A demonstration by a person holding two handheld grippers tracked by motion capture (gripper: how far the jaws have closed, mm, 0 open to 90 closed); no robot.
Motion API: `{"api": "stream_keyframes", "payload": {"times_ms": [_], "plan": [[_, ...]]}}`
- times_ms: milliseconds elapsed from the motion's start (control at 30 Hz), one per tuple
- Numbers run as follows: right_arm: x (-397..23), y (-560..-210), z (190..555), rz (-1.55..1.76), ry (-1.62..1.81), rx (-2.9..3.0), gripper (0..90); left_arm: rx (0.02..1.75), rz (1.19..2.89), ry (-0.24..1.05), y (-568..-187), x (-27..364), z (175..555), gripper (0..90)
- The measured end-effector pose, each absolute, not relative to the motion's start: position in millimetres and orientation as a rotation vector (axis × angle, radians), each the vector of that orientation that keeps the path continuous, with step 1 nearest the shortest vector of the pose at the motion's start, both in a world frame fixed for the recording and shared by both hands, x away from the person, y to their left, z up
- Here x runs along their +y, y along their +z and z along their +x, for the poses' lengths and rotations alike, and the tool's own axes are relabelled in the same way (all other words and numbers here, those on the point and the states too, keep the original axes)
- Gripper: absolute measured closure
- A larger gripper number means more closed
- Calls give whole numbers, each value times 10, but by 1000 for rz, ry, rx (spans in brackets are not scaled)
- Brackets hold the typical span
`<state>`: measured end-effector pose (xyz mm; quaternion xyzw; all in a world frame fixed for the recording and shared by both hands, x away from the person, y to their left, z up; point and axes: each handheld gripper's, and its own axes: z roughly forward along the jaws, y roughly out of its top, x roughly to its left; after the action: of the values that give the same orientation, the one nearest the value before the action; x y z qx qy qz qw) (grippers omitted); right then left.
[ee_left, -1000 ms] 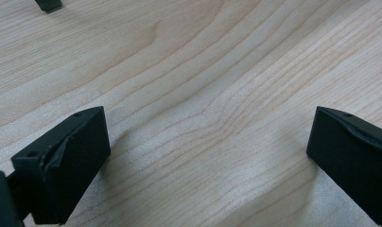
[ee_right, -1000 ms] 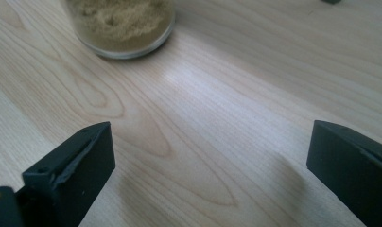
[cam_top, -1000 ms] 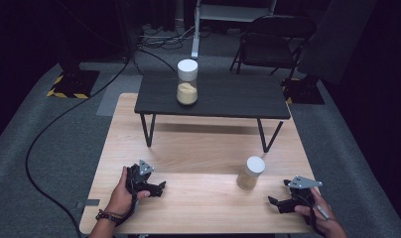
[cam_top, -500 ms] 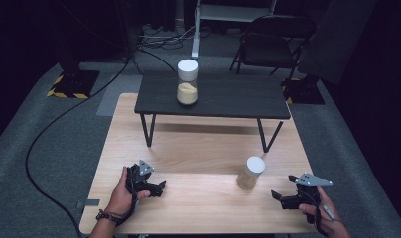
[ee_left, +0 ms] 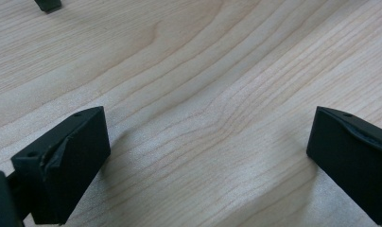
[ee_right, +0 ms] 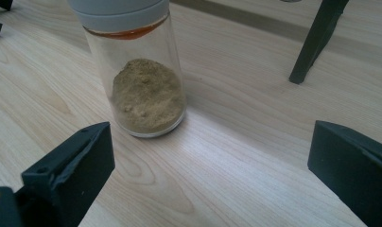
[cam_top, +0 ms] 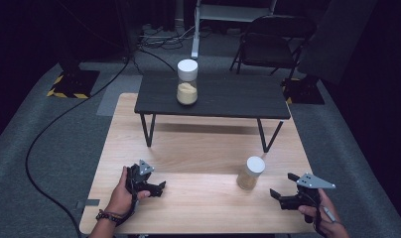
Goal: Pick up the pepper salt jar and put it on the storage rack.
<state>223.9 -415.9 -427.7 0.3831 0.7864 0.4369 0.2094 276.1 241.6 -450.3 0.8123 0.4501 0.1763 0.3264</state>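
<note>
Right hand-held gripper (cam_top: 283, 197) low over the near right part of the light wooden tabletop (cam_top: 198, 148), held in the person's right hand (cam_top: 322, 218). Jaws spread wide, nothing between them; in the right gripper view both black jaws stand well apart with bare wood in the gap. Grey three-cornered plate on top, tilted.

Just ahead of that hand-held gripper, a little to the left of its jaw line: a clear jar (cam_top: 251, 172) with a pale grey lid, upright on the tabletop. Near the jaws, not touching. In the right gripper view the jar (ee_right: 142, 71) stands closer to the left jaw, partly filled with tan powder heaped on its floor, an orange band under the lid.

Left hand-held gripper (cam_top: 156, 187) at the near left, well apart from the jar and from the right one, gripped by the left hand (cam_top: 121, 196), beaded band at the wrist. Jaws likewise released and wide; left gripper view shows plain wood grain between them.

Farther beyond both: a small black table (cam_top: 213, 94) on thin black legs standing on the far half of the tabletop. One leg (ee_right: 316, 38) shows past the jar in the right gripper view. A second jar (cam_top: 187, 82), white-lidded, yellowish powder inside, stands upright on the black table's left part.

Beyond: grey floor, black cable (cam_top: 54, 129), folding chair (cam_top: 273, 44).
</note>
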Motion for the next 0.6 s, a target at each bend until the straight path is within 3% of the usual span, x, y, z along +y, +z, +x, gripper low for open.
{"api": "stream_keyframes", "payload": {"times_ms": [600], "plan": [[-3950,-4505,2288,1034,1293,2148,12,1179,2128,462,-4503,2416,2761,5]]}}
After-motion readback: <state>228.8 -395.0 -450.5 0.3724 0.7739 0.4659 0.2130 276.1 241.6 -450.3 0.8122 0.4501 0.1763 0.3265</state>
